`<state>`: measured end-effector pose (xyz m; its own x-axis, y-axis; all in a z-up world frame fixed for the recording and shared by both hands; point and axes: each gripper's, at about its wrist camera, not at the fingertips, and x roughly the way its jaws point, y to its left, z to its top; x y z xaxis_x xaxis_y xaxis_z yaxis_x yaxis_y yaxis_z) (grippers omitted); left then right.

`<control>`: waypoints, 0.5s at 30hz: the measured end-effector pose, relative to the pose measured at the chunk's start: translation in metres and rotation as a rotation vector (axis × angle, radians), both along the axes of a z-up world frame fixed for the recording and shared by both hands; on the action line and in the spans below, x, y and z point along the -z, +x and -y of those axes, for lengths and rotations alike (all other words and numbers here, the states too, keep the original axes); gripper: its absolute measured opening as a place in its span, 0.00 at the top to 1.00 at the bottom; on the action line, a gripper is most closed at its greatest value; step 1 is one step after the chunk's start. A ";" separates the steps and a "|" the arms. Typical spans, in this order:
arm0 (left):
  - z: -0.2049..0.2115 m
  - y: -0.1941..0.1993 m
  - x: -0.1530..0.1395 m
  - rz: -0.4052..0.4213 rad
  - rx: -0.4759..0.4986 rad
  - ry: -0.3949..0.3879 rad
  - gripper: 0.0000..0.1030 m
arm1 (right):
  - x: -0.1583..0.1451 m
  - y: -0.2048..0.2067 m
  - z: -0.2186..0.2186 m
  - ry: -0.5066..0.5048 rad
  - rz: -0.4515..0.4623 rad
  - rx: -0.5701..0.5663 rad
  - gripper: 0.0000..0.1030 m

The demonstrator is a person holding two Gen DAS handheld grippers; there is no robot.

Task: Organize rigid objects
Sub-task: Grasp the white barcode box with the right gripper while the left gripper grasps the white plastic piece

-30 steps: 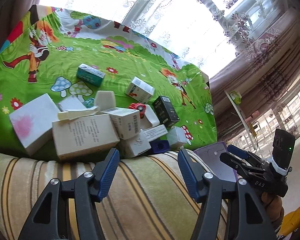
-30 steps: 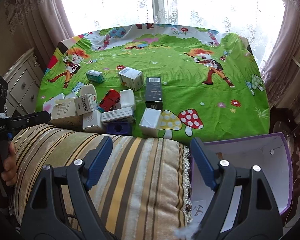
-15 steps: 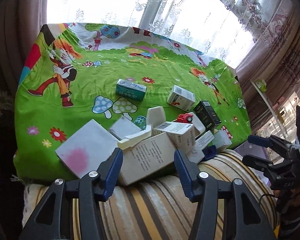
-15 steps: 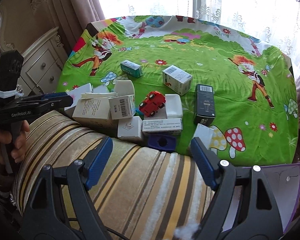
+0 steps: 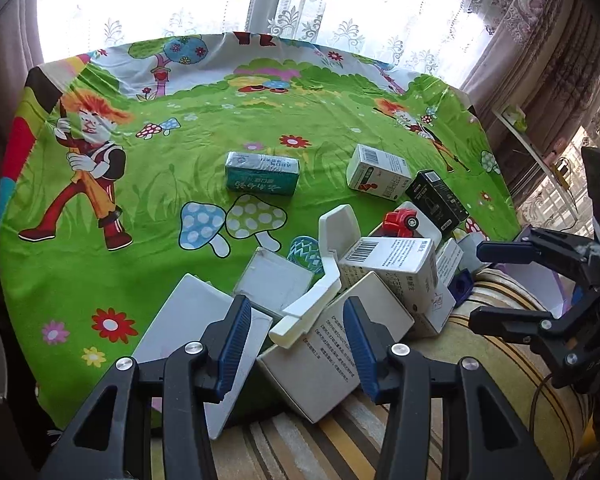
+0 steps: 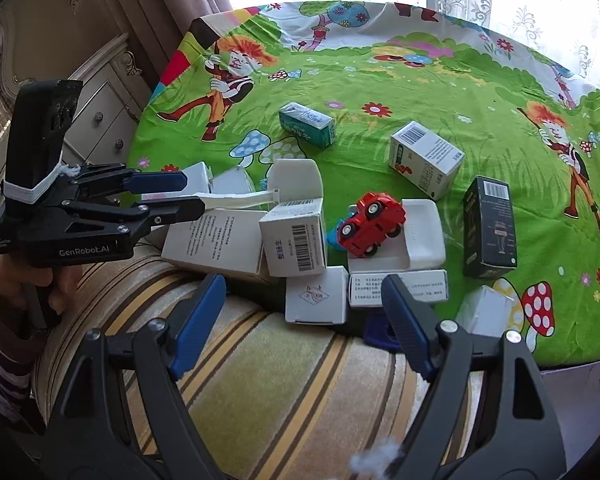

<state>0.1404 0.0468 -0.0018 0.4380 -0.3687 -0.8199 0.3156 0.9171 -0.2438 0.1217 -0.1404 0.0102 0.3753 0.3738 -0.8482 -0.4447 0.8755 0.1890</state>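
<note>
Evidently the approach step is in hand: nothing is picked yet. The left gripper (image 5: 296,340) tilts down over the near heap of boxes, its jaws closing with a long white flap (image 5: 312,308) of the big white carton (image 5: 332,356) between them but not pinched. The right gripper (image 6: 300,320) hovers over the striped cushion (image 6: 276,380), jaws wide and empty, short of the small white box (image 6: 317,295). The red toy car (image 6: 370,224) lies atop a white tray. Next comes a grasp, probably needing one item singled out.

A bright green cartoon-print cloth (image 6: 380,80) with spotted mushrooms covers the worktop. At its six o'clock edge lies a cream, yellow and brown striped cushion (image 6: 284,384). Among white boxes (image 6: 216,240): a red toy car (image 6: 370,224), a teal box (image 5: 262,173) at twelve o'clock, and a black box (image 6: 489,228) at three.
</note>
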 end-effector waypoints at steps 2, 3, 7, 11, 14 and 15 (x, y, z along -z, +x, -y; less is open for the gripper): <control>-0.004 0.005 0.005 -0.018 -0.002 -0.026 0.52 | 0.002 0.006 -0.005 0.007 -0.004 -0.001 0.20; -0.005 0.007 0.007 -0.025 0.003 -0.043 0.53 | 0.004 0.008 -0.008 0.010 -0.006 0.000 0.20; -0.005 0.011 0.012 -0.045 0.024 -0.081 0.58 | 0.011 0.018 -0.017 0.011 -0.021 -0.003 0.20; -0.006 0.013 0.016 -0.066 0.038 -0.109 0.63 | 0.018 0.027 -0.020 0.009 -0.038 0.008 0.20; -0.005 0.014 0.019 -0.081 0.049 -0.115 0.69 | 0.022 0.032 -0.021 0.005 -0.045 0.014 0.20; -0.005 0.015 0.019 -0.084 0.051 -0.124 0.70 | 0.023 0.034 -0.021 0.004 -0.048 0.015 0.23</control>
<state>0.1554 0.0521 -0.0209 0.3478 -0.4892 -0.7998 0.3346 0.8617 -0.3815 0.1553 -0.1192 -0.0127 0.3393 0.3723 -0.8639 -0.4220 0.8810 0.2139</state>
